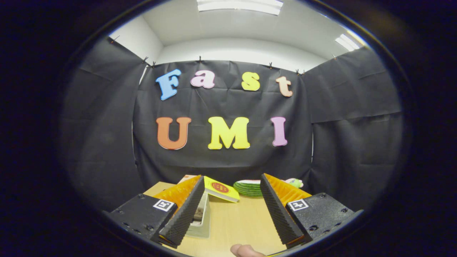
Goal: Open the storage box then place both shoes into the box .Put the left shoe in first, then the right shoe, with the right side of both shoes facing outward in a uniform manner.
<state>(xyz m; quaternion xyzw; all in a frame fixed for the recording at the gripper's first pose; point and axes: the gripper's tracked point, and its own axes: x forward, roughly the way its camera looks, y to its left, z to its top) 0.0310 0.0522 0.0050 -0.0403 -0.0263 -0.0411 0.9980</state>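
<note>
- Fingertip (245, 250), nearest, cut off below the gripper (230, 207).
- Gripper spread wide, pinching nothing; bare table (235, 221) between its fingers.
- Box (201, 217): pale, mostly hidden behind one finger; contents unclear, lid state unclear.
- Yellow card (222, 188) just beyond, tilted, near the box.
- Green striped plate (248, 188) at table's far edge, partly blocked by the other finger; small pale-green item (295, 183) beside it, hard to identify.

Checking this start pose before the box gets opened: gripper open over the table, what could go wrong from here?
1. The gripper is open and holds nothing; the white box sits against its left finger, so a sideways move could shove it.
2. A fingertip shows just below the fingers: pinch risk on closing.
3. The yellow book and green striped plate crowd the table ahead.
</note>
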